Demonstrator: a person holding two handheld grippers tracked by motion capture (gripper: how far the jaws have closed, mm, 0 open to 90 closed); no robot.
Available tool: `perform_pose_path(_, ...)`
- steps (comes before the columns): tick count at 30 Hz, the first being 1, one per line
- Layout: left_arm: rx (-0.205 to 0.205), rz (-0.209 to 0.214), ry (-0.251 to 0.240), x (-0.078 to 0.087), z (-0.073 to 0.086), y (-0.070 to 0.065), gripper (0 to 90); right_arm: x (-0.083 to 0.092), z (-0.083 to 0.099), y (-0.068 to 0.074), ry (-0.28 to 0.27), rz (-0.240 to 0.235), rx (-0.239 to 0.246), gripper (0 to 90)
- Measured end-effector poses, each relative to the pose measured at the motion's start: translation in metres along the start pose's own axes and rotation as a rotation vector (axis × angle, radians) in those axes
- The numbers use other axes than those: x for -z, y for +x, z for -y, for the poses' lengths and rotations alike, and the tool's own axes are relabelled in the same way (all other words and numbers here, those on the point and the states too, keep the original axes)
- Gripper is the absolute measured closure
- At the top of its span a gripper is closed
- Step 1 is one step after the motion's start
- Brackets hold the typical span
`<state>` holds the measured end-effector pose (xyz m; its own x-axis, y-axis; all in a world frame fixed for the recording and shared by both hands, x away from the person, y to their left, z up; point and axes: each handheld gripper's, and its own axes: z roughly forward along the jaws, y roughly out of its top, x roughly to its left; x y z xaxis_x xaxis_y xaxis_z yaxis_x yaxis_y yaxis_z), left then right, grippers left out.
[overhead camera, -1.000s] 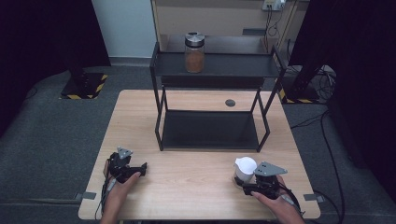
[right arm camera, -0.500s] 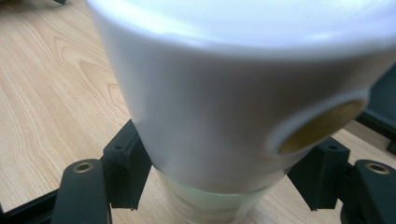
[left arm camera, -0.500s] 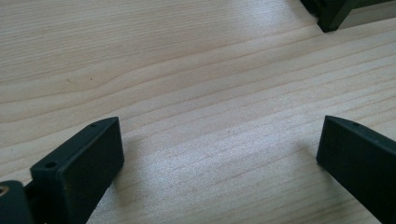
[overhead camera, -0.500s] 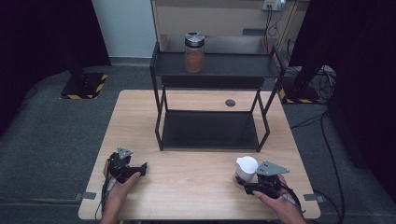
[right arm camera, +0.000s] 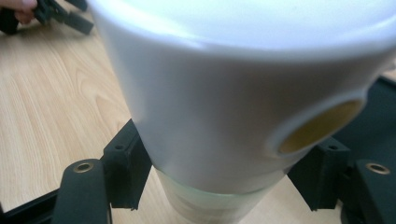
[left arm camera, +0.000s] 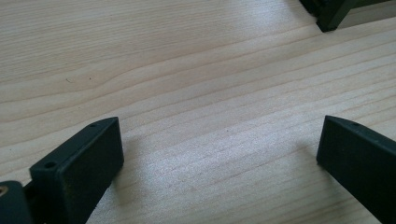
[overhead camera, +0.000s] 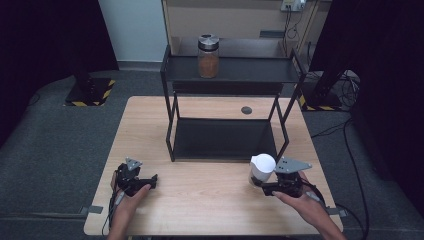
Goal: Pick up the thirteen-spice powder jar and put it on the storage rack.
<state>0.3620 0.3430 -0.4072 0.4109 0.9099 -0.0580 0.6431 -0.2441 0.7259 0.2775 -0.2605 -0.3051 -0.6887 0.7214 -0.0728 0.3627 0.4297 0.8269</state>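
Observation:
A jar with a white lid (overhead camera: 262, 166) stands near the table's front right, just in front of the black rack (overhead camera: 230, 75). My right gripper (overhead camera: 258, 186) is shut on its clear lower body. In the right gripper view the white lid (right arm camera: 233, 93) looms close, and the black fingers (right arm camera: 126, 163) press the glass on both sides. My left gripper (overhead camera: 150, 181) rests at the table's front left. Its jaws are open over bare wood in the left gripper view (left arm camera: 219, 144), with nothing between them.
The two-tier black rack stands mid-table, and a jar of brown contents (overhead camera: 208, 56) sits on its top shelf. A small dark disc (overhead camera: 246, 110) lies on the wooden table (overhead camera: 200, 200) behind the rack. A rack foot (left arm camera: 334, 16) is beyond the left gripper.
My right gripper has shifted slightly away from the front edge toward the rack, carrying the white-lidded jar. The left gripper has stayed put.

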Motion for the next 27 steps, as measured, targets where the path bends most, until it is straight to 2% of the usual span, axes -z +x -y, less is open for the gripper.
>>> perform_pose_path(7, 0.000, 0.000, 0.000, 0.000, 0.000, 0.000, 0.0, 0.005, -0.026, -0.012, -0.015, -0.004, 0.001, 31.3)
perform_pose_path(18, 0.001, -0.001, 0.000, 0.000, 0.000, 0.000, 0.0, 0.010, -0.062, -0.030, -0.005, -0.019, 0.000, 31.3)
perform_pose_path(27, -0.001, 0.001, 0.001, -0.001, -0.001, 0.000, 0.0, 0.018, -0.106, -0.047, -0.011, -0.028, 0.011, 31.3)
